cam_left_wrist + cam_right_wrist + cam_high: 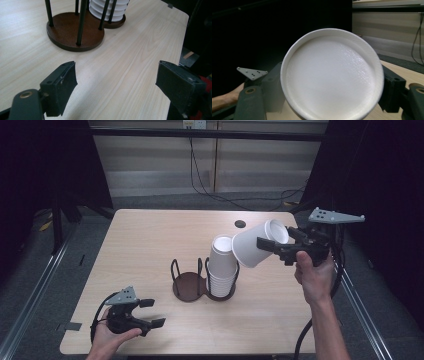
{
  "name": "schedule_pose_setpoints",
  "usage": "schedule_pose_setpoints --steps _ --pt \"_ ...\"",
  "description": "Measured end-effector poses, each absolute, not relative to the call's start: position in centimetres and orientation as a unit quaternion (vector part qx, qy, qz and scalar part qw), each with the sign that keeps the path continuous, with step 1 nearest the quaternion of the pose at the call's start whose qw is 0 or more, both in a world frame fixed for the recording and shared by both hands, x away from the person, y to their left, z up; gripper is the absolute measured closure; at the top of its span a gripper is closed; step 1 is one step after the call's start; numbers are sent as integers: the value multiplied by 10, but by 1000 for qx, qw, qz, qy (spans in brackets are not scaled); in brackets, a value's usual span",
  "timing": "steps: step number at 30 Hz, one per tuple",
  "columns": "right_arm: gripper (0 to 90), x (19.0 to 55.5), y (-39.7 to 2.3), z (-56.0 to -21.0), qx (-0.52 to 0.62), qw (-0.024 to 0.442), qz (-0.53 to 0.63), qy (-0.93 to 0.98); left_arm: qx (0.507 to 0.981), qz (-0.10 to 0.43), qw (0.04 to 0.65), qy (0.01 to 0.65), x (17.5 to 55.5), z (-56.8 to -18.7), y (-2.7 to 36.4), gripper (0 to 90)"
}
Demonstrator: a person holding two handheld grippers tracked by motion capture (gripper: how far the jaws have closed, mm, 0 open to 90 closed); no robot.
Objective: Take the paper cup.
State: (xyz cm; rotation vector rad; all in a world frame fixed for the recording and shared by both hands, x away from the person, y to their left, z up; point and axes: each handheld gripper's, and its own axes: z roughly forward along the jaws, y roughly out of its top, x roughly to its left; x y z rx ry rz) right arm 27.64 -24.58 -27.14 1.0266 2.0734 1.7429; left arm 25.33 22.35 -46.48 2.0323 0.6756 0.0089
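White paper cup [251, 247] lies tilted on its side in the air, clamped by the right gripper [274, 244] just beside the stack of cups [222, 265] in the holder [190, 285]. Left gripper [150, 312] rests open and empty on the desk [150, 245].

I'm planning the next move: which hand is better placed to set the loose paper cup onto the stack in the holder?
Right. The right tool already grips the paper cup, tilted just beside the cup stack. The left tool sits open and empty near the table's front edge, farther from the holder.
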Motion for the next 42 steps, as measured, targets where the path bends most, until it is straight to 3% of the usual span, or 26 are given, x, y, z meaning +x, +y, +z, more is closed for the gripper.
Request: schedule_pose_setpoints --steps 18,42 --pt "246 255 -244 -299 352 115 585 722 832 19 497 247 246 -454 213 183" --pt "249 239 -207 -352 334 46 581 741 826 33 522 210 257 -426 191 164"
